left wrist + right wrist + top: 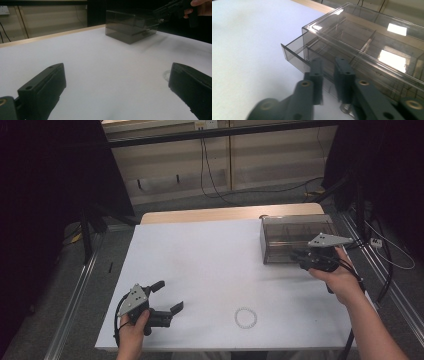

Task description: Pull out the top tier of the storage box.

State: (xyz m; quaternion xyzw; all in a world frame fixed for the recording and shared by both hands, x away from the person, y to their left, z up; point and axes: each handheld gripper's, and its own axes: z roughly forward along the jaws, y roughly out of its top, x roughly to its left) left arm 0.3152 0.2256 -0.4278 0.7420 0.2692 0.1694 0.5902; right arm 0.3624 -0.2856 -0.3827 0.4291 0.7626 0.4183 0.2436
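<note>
Right gripper jaws are motion-blurred in the right gripper view; can't tell whether the pads touch the front of the slid-out drawer of the smoky clear plastic organiser box. Box's right end is cut off by that view's edge. In the high view the hand and gripper body cover the box's front lower corner. Small pale bead ring on the white tabletop is too small to make out; in the left gripper view it sits half hidden behind a jaw.
</note>
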